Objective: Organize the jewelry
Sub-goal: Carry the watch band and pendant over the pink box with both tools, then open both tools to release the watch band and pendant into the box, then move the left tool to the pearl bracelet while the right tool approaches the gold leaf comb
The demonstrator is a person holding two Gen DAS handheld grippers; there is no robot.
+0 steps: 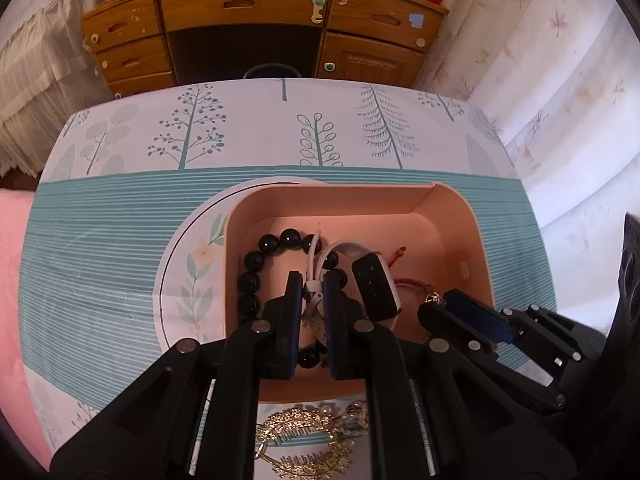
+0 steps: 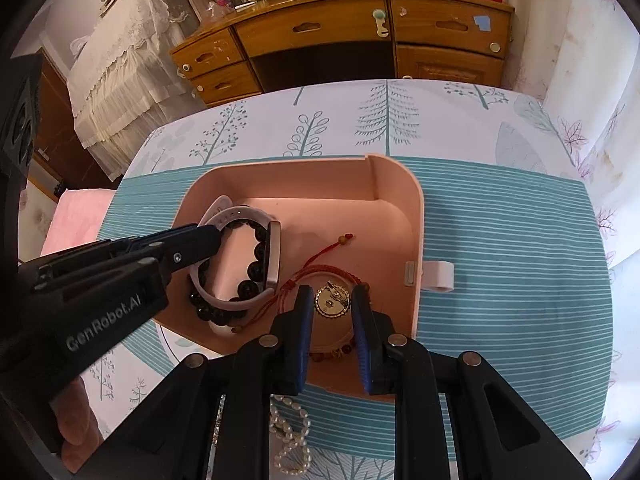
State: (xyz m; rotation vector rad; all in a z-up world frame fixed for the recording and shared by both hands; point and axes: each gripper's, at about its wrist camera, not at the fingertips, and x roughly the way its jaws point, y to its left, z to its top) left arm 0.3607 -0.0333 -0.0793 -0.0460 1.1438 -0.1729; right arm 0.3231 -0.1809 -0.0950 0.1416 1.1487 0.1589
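Both tongs dip into the pink box [image 2: 400, 184], so pieces get dropped in together. The left gripper [image 1: 313, 292] is clenched on the white watch band [image 1: 316, 256], lowering the smartwatch [image 1: 376, 286] onto the black bead bracelet [image 1: 250, 280] just below its tips. The right gripper [image 2: 332, 304] grasps a round gold pendant [image 2: 332, 300], scalloped and shiny, red cord bracelet [image 2: 320, 268] just beyond its left finger.

Both wrist cameras look steeply down, close over the shared pink box [image 1: 472, 240], perhaps side by side.
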